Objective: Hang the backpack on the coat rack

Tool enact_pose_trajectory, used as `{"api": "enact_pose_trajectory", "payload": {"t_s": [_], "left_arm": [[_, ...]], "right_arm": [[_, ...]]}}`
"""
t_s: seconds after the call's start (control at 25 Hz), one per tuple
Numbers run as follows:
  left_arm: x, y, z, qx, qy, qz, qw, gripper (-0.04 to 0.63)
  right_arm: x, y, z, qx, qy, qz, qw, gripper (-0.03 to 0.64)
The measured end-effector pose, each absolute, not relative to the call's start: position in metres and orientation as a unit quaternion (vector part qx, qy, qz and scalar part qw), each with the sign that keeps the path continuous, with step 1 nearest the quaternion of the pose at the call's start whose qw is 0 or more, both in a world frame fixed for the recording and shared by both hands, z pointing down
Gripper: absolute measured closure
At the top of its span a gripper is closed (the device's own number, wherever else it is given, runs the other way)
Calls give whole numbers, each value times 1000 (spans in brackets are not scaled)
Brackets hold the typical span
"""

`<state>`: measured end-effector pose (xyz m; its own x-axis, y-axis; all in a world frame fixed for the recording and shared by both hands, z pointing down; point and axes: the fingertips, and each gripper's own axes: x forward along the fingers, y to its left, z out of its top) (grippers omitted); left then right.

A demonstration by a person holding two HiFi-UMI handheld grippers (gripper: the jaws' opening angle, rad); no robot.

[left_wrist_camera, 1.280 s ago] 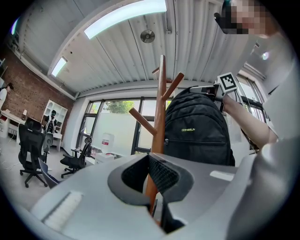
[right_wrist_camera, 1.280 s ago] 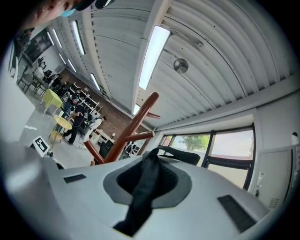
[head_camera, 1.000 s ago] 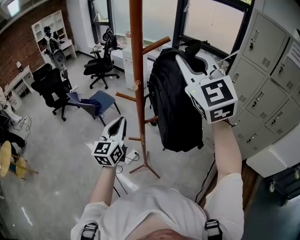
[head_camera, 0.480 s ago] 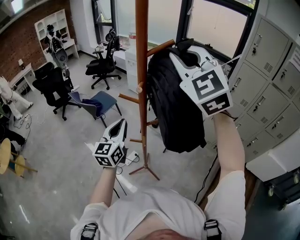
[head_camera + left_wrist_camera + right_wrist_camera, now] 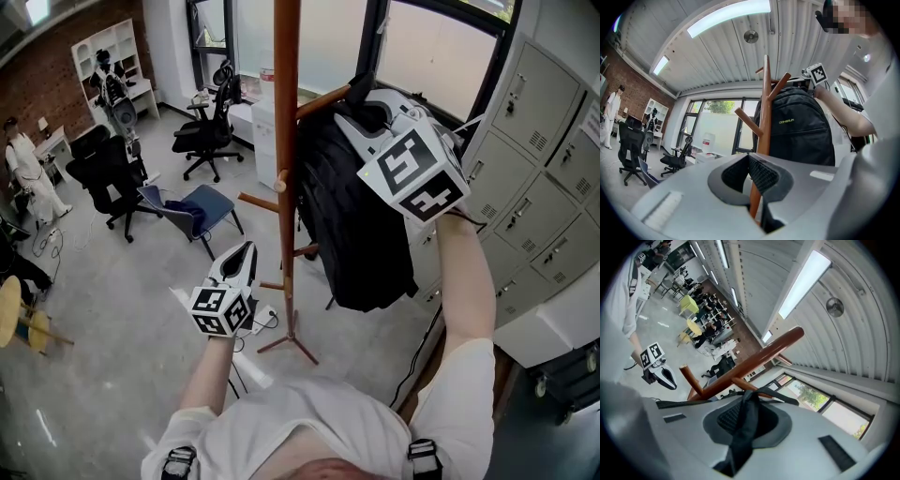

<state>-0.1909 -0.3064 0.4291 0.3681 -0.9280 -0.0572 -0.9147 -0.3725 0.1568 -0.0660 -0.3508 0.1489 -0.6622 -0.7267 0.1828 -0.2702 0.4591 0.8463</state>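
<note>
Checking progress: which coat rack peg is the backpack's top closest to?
The long peg slanting up rightward toward the backpack; the other pegs in the head view sit lower on the pole.

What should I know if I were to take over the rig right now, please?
Right gripper: shut on the backpack's top strap, held high beside the coat rack.
Left gripper: shut, empty, low beside the pole.
Backpack: hangs from the right gripper against the rack, with its top at the upper peg.
Done: backpack lifted and brought to the peg.
Left: I cannot tell whether the strap is over the peg. Check that, seat it if needed, then open the right gripper and pull away.
</note>
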Motion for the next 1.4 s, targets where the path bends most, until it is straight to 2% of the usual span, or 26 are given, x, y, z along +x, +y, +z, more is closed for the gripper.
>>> {"api": "enact_pose_trajectory", "payload": {"t_s": [1.0, 1.4], "left_arm": [[-189, -310, 448, 823, -560, -61, 70, 584], [-187, -311, 452, 822, -561, -63, 76, 584]], "right_arm": [[-71, -355, 194, 198, -675, -516, 488, 584], [-73, -358, 220, 169, -663, -517, 514, 584]]}}
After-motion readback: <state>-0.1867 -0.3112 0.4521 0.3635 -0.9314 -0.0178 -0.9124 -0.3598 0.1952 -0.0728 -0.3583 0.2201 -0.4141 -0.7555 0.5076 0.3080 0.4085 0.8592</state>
